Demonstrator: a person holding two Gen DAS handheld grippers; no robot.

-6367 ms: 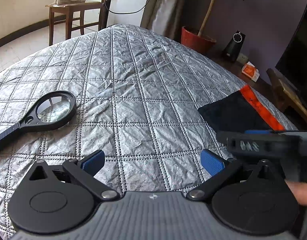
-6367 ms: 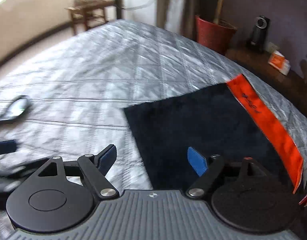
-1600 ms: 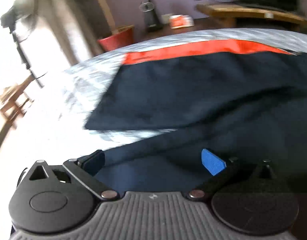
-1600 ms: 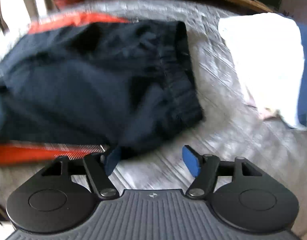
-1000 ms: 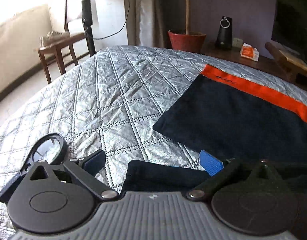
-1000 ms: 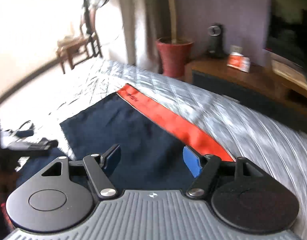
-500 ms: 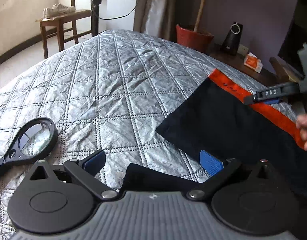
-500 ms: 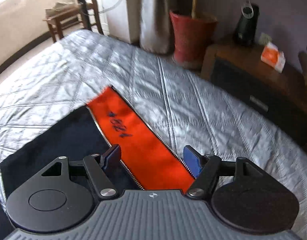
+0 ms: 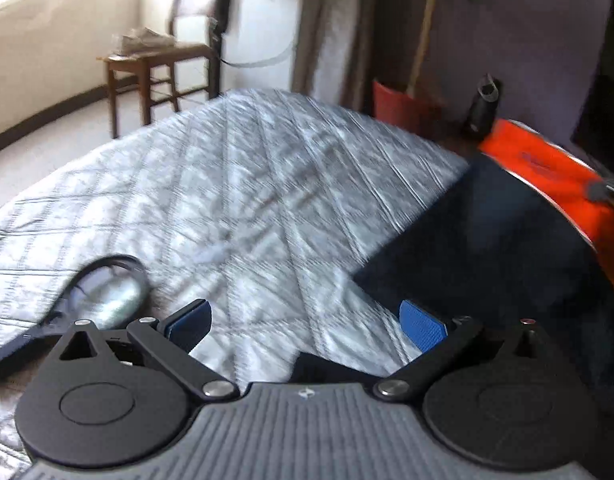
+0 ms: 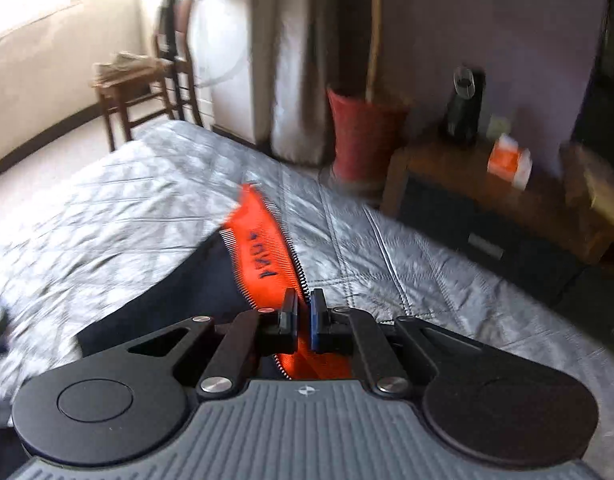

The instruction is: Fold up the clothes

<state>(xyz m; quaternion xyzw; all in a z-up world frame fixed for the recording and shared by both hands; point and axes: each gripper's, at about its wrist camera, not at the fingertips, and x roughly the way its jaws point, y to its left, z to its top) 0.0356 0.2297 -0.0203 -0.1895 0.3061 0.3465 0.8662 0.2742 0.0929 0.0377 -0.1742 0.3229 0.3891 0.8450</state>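
Note:
A dark navy garment (image 9: 507, 248) with an orange zipper band (image 9: 547, 168) lies on the silver quilted bed (image 9: 247, 200). My right gripper (image 10: 303, 316) is shut on the orange band (image 10: 263, 252) and lifts its edge off the quilt. My left gripper (image 9: 303, 322) is open and empty, hovering over the quilt just left of the garment's near corner. A dark fold of the garment (image 9: 327, 368) shows below its blue pads (image 9: 421, 326).
A black magnifying glass (image 9: 103, 292) lies on the quilt at the left. A wooden chair (image 9: 159, 76), a fan stand, a red plant pot (image 10: 363, 140) and a low wooden cabinet (image 10: 487, 200) stand past the bed's far edge.
My right gripper has closed on the orange band and raised it. My left gripper has shifted slightly; the view is blurred by motion.

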